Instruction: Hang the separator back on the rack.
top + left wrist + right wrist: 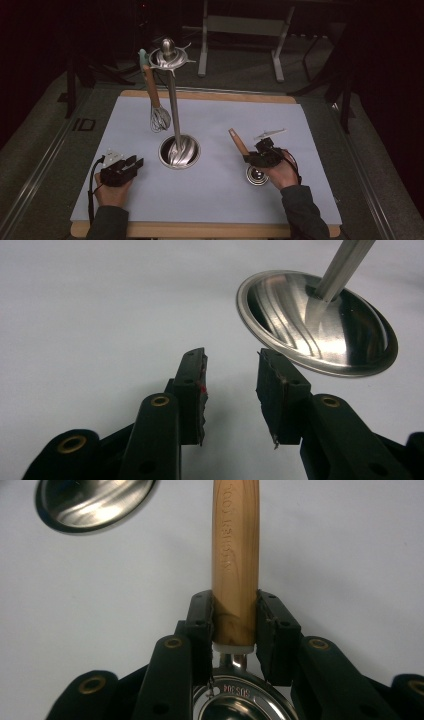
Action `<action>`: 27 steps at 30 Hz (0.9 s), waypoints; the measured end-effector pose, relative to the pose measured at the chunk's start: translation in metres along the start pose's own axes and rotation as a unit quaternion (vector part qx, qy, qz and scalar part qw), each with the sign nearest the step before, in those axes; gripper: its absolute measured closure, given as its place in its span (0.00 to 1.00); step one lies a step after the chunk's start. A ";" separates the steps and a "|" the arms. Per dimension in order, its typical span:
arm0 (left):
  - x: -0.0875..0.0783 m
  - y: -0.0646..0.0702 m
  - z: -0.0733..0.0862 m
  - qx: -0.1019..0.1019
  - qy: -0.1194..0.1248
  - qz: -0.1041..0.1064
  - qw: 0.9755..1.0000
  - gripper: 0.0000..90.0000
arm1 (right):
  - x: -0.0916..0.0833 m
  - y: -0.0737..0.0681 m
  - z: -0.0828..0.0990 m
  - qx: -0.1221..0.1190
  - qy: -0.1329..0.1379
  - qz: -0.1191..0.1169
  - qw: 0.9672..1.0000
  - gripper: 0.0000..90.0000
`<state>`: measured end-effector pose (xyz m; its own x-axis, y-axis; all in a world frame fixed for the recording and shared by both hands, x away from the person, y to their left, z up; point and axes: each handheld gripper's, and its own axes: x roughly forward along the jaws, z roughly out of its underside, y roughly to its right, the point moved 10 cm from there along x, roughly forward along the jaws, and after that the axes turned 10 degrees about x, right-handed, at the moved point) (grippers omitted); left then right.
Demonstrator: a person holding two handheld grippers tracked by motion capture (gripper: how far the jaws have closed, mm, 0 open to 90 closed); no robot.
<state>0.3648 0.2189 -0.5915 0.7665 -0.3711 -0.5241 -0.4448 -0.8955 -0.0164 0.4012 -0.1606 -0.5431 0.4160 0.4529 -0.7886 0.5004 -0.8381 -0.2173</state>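
At the right front of the pale-blue mat, I have the right gripper [255, 155] clamped on the wooden handle of a steel ladle [235, 555], handle tip aimed toward the chrome utensil stand [172, 100] for hanging, while the left gripper [231, 390] idles empty, jaws apart, beside the stand's base.

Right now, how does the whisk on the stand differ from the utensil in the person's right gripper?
The whisk hangs from the stand with its wire head down, free of both grippers; the ladle is clamped by its handle in the right gripper.

The whisk ends in a cage of wires; the ladle ends in a solid steel bowl.

The whisk hangs nearly upright; the ladle's handle tilts up and to the left in the high view.

Both have wooden handles.
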 end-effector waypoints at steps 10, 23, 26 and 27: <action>0.000 0.000 0.000 0.002 0.000 0.000 1.000 0.71 | -0.007 -0.026 -0.016 -0.018 0.028 -0.045 0.998 0.78; 0.000 0.001 0.000 0.004 0.000 0.000 1.000 0.71 | -0.020 -0.054 -0.036 -0.048 0.058 -0.101 0.992 0.78; 0.000 0.001 0.000 0.004 0.000 -0.001 1.000 0.71 | -0.024 -0.059 -0.040 -0.067 0.065 -0.110 0.990 0.78; 0.000 0.001 0.000 0.004 -0.001 -0.001 1.000 0.71 | -0.025 -0.060 -0.041 -0.070 0.065 -0.109 0.989 0.78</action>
<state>0.3647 0.2183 -0.5918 0.7666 -0.3687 -0.5257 -0.4470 -0.8942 -0.0248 0.3920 -0.1090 -0.4865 0.3769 0.6612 -0.6487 0.6855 -0.6701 -0.2847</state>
